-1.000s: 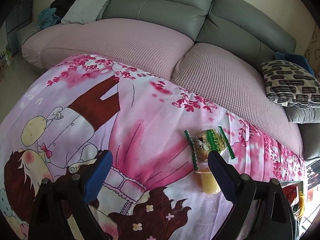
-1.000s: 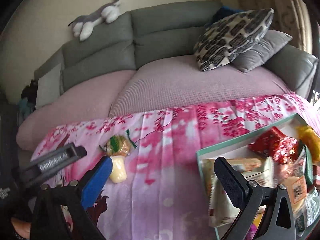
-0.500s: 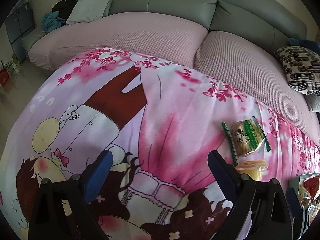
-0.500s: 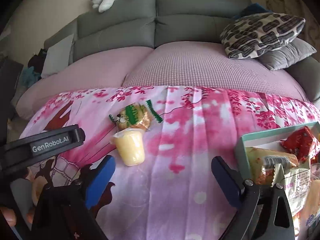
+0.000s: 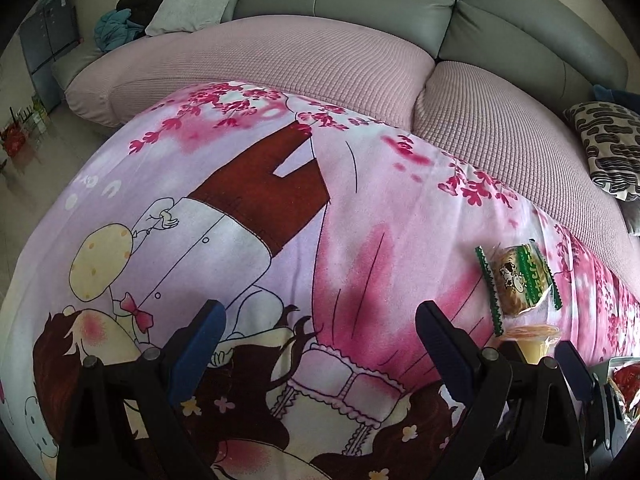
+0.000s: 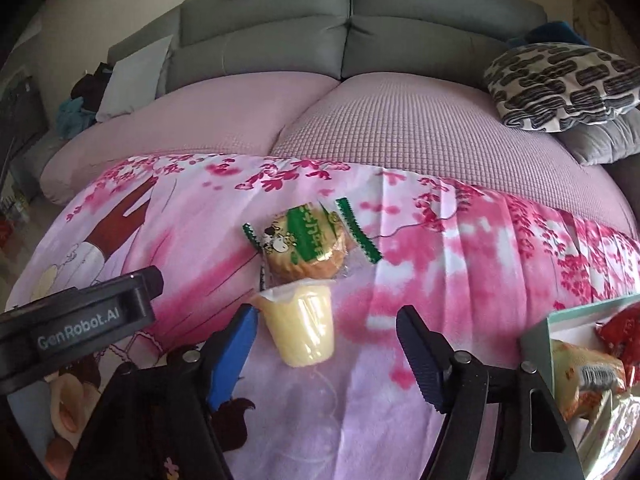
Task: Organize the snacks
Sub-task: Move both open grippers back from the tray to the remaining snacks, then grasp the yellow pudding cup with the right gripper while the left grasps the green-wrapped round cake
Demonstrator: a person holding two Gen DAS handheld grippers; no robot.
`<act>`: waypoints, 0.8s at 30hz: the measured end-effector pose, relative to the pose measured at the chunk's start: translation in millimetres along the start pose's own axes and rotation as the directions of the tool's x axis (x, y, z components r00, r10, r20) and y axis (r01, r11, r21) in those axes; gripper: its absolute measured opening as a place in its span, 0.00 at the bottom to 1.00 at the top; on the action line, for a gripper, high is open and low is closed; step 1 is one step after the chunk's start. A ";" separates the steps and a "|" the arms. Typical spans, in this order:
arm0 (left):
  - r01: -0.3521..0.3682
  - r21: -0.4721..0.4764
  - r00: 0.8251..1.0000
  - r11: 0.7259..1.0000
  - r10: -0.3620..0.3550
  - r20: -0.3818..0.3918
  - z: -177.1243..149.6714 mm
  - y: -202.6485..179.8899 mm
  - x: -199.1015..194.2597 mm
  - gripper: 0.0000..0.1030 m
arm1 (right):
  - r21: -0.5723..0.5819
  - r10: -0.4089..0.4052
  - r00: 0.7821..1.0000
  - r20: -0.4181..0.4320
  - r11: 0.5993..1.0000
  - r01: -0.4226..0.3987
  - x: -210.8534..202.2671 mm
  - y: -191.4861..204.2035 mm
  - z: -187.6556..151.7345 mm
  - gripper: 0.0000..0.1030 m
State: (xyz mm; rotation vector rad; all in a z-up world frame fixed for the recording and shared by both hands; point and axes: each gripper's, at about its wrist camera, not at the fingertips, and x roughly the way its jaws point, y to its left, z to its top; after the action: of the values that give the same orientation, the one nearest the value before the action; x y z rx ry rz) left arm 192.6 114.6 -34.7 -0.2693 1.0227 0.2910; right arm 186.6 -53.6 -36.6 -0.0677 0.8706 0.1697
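Wrapped cake (image 6: 308,242) touching pudding cup (image 6: 302,328)

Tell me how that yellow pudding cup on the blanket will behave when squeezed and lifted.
The pudding cup lies on its side on soft blanket, so a nudge may roll it. Its glossy, tapered wall could slip from the closing right gripper. It looks thin; squeezing might dent it.

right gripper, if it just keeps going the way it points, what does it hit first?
Most likely the yellow jelly cup, lying between the closing right gripper jaws, untouched as yet. The wrapped cake sits just beyond it. Depth is hard to judge.
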 end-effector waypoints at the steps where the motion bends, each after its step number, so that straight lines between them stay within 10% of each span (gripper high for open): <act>1: 0.000 0.000 1.000 1.000 0.000 0.000 0.1 -0.3 0.2 0.93 | -0.004 0.008 1.000 -0.001 1.000 -0.008 1.5 2.1 1.1 0.70; 24: 0.013 0.045 1.000 0.999 -0.012 -0.016 -4.4 -17.3 5.0 0.93 | 0.037 0.021 1.000 0.008 0.999 -0.022 11.7 -5.1 1.8 0.47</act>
State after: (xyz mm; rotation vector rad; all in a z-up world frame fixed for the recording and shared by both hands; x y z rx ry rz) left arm 197.8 97.6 -39.7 -0.2376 1.0412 0.2545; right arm 196.3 -57.0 -44.4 -0.0226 0.8673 0.1737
